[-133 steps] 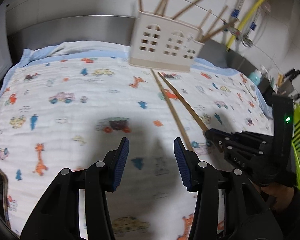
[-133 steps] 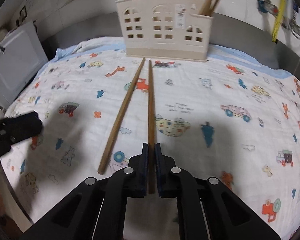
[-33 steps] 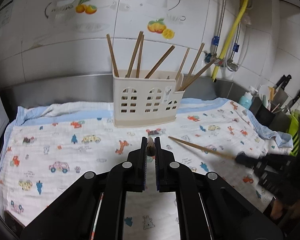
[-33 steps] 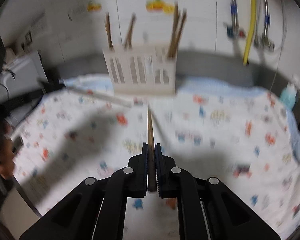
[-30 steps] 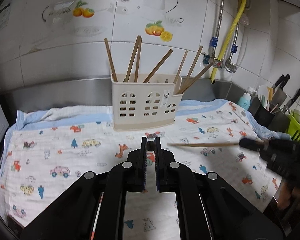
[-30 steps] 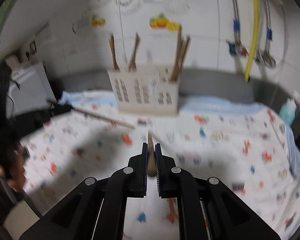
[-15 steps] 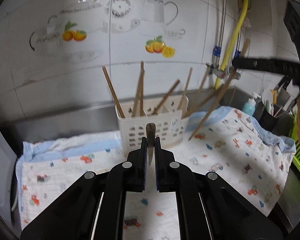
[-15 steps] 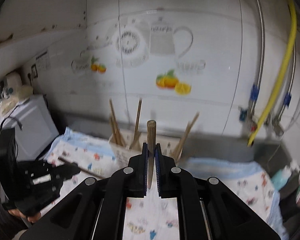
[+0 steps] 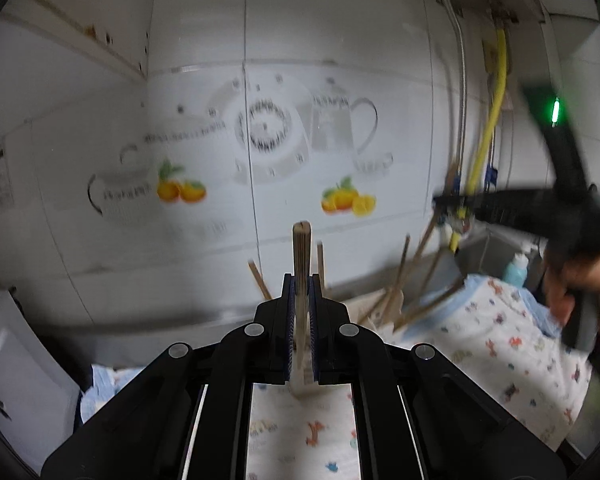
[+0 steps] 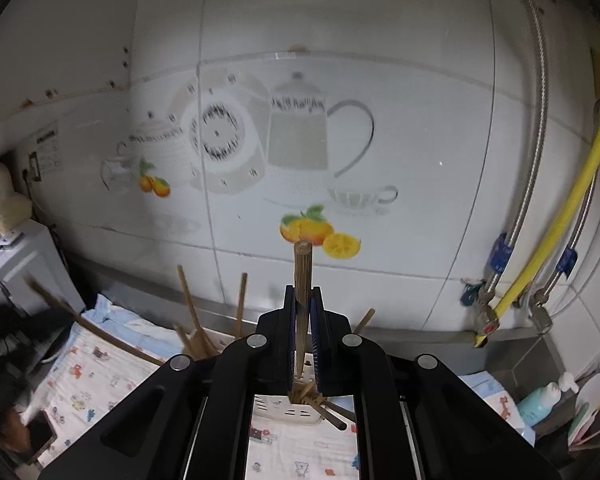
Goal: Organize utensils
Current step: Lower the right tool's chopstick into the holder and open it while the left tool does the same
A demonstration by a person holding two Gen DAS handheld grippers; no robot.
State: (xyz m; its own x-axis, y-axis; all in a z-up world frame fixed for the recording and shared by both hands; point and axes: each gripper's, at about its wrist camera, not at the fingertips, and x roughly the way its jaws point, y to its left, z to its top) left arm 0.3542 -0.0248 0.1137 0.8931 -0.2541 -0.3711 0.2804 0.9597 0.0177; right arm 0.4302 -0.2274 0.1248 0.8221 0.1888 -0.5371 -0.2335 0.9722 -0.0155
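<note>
Wooden chopsticks filled both views, one clamped upright in each tool. The left tool (image 9: 301,292) was closed on a chopstick (image 9: 301,256) whose blunt end rose above the fingertips and whose lower part ran down between the blue pads (image 9: 289,320). The right tool (image 10: 302,304) gripped a second chopstick (image 10: 302,272) the same way, and its lower end reached into the cream holder (image 10: 296,410) directly beneath, among the sticks already lying there. That holder stood on a printed cloth (image 10: 100,376) over the surface, by the tiled wall (image 10: 340,80) with its teapot and orange decals. More chopsticks (image 10: 188,304) leaned out of the holder's left side.

From the left view the holder (image 9: 374,304) was mostly hidden behind the tool, with only its rim and several leaning sticks (image 9: 400,280) showing to the right. The right tool (image 9: 520,204) appeared there as a blurred dark bar, near the yellow hose (image 9: 488,128).
</note>
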